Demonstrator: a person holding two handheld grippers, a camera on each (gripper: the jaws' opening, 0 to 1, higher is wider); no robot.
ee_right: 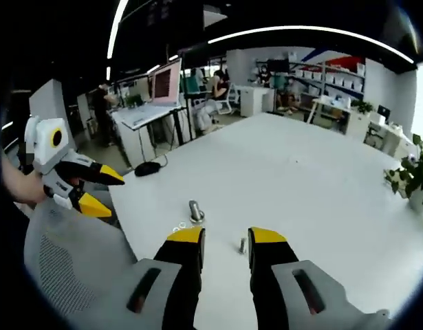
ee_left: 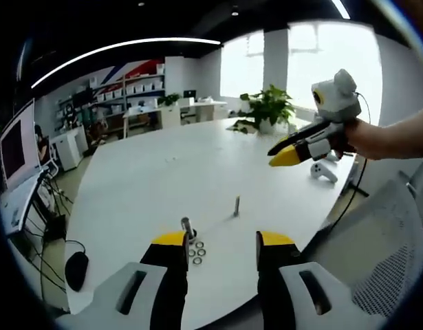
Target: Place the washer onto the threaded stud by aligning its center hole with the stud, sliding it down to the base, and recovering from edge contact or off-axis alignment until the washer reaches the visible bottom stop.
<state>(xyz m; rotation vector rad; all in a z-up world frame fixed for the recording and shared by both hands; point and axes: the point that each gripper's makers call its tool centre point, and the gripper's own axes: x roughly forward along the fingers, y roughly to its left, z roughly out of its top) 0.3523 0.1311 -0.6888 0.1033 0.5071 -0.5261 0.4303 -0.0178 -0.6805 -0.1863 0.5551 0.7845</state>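
In the left gripper view the left claw [ee_left: 223,242] is seen low over the near edge of the white round counter [ee_left: 156,185], its yellow-tipped jaws parted with nothing between them. Just ahead of the left jaw a short grey metal bolt-like post [ee_left: 186,227] stands upright, and touching or just beside its base lie the small flat silver ring-shaped washers [ee_left: 198,252], loosely clustered on the counter; the exact count cannot be told. Slightly farther right, apart from them, the thin grey threaded stud [ee_left: 236,205] stands upright and bare. At the right of that view the right claw [ee_left: 280,152] is held raised above the counter by a person's hand [ee_left: 359,135], jaws close together; whether anything is pinched cannot be told. In the right gripper view the right claw [ee_right: 225,238] shows parted jaws, empty. The washers are judged light, rigid, thin and slippery; lying flat, one is best pinched across its outer rim, after an edge is tipped up, keeping the centre hole unobstructed.
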